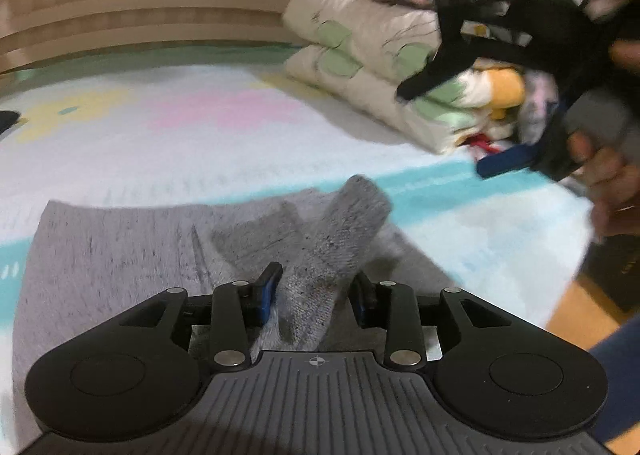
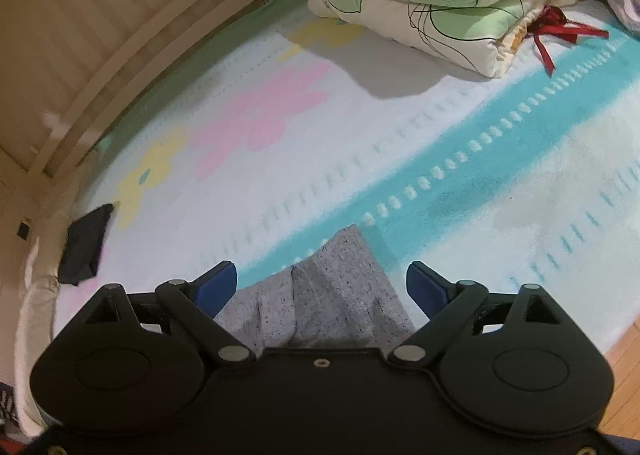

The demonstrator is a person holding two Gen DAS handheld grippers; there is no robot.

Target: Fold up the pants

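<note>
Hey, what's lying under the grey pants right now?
The grey pants lie on a bed blanket with turquoise stripes and pink and yellow flowers. The blanket shows all around them; whatever sits directly beneath the fabric is covered.

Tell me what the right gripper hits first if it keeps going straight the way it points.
Most likely the grey pants, lying between the open right gripper fingers; beyond them only the blanket, though depth is unclear.

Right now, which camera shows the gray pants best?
The left wrist view: the pants spread wide across the blanket, one bunched part rising between the left gripper. The right wrist view shows only a small folded end between the right gripper's open jaws.
</note>
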